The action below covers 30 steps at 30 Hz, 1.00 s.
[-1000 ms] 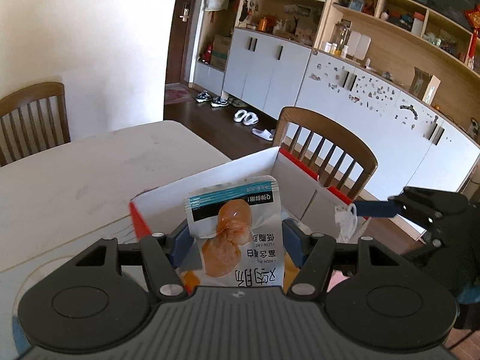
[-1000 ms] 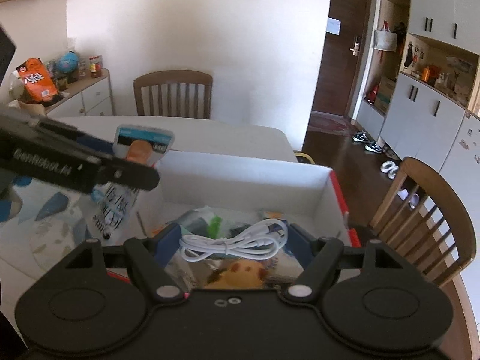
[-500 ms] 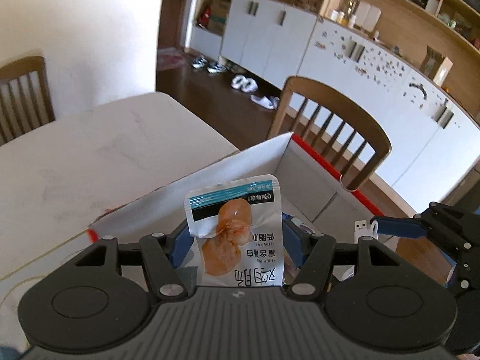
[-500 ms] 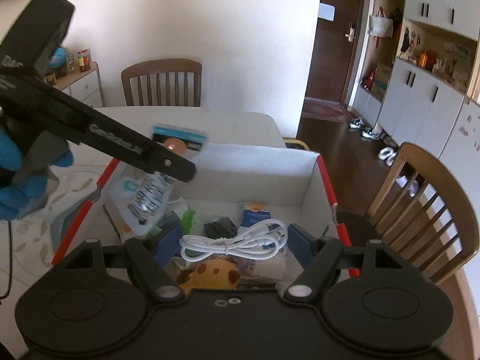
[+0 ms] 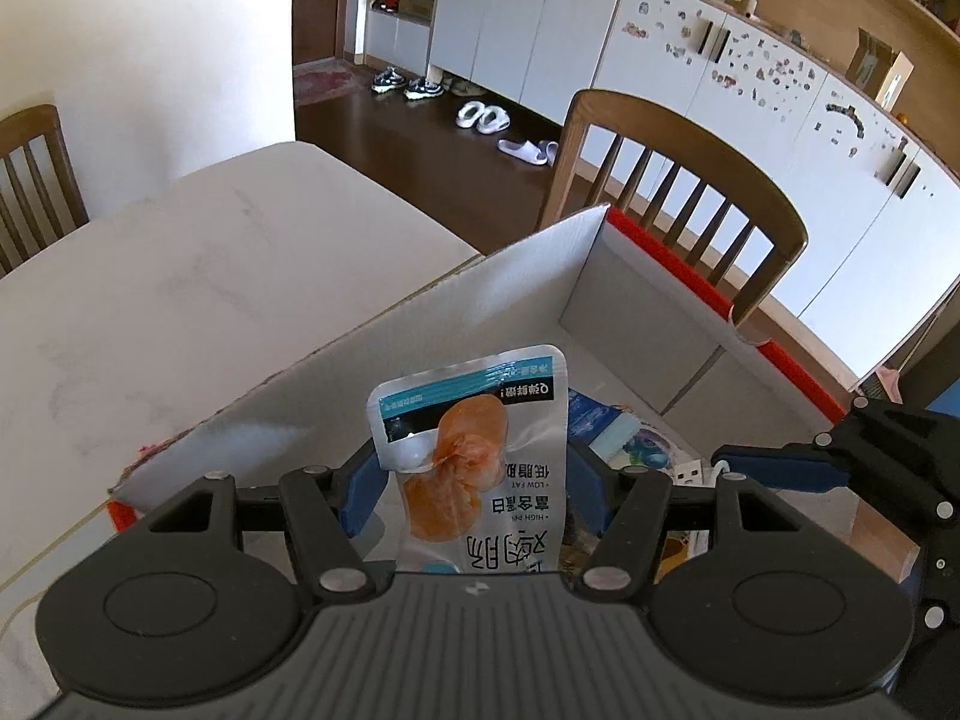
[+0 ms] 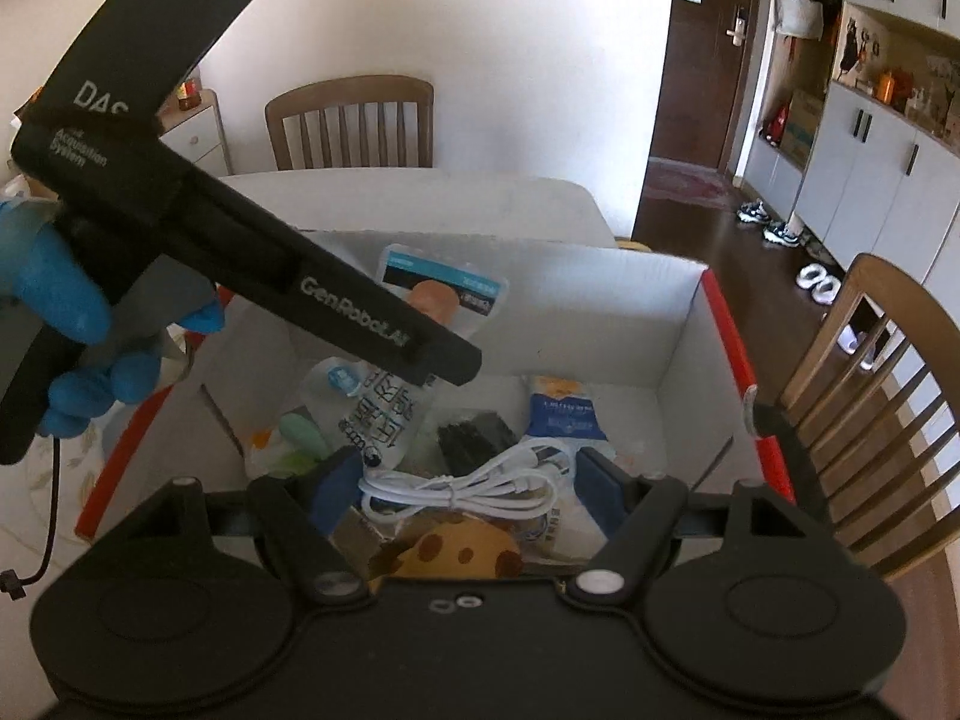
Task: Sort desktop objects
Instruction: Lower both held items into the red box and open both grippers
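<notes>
Over an open cardboard box [image 6: 678, 324] with red outer edges, standing on a pale counter [image 5: 198, 276], two hand-held grippers hung with their loads above the box's contents. The left gripper [image 5: 474, 483] had its jaws pinched on a sealed snack pouch [image 5: 480, 456] printed with an orange piece of meat and a teal band, the pouch standing up between the blue pads [image 5: 360, 489] with its top edge clear of them; seen from the right wrist camera, the same pouch [image 6: 441, 294] hung over the left half of the box, inside its walls. A hand in a blue glove [image 6: 66, 294] gripped the handle of that tool. The right gripper [image 6: 462, 486] had its jaws closed on a coiled white USB cable [image 6: 462, 483], which stretched between the two pads above the middle of the box. Beneath lay a blue-labelled packet [image 6: 564, 414], a black item [image 6: 474, 441], a green object [image 6: 306, 435] and a yellow-brown plush toy [image 6: 450, 549]. Wooden chairs [image 5: 678, 198] stood around the counter, with white cabinets [image 5: 750, 96] along the far wall.
</notes>
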Each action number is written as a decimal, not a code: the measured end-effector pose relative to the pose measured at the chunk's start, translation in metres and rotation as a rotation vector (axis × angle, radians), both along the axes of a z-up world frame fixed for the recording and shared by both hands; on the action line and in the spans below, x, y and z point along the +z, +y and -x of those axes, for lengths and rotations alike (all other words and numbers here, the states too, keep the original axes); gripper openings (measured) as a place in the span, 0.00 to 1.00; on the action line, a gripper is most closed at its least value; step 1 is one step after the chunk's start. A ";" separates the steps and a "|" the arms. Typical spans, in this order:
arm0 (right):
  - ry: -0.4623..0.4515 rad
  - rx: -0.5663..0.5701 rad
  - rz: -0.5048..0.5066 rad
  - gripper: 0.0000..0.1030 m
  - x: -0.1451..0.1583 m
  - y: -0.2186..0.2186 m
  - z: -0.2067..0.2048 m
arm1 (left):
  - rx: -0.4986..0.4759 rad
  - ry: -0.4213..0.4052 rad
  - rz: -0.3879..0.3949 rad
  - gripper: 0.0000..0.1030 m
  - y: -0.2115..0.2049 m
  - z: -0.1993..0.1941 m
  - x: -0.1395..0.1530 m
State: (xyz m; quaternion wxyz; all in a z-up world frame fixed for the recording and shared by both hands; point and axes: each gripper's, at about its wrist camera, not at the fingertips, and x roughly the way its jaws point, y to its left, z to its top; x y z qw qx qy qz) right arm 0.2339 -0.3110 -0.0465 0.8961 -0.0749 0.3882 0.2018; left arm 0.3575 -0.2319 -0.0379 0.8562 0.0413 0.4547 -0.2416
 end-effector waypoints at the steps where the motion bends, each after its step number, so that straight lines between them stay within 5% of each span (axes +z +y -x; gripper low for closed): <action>1: 0.007 0.007 -0.001 0.75 -0.001 0.001 -0.001 | -0.006 0.005 -0.004 0.62 -0.002 -0.001 -0.002; 30: 0.090 0.048 0.025 0.79 -0.014 -0.002 0.010 | -0.058 0.088 -0.049 0.66 -0.015 0.002 -0.024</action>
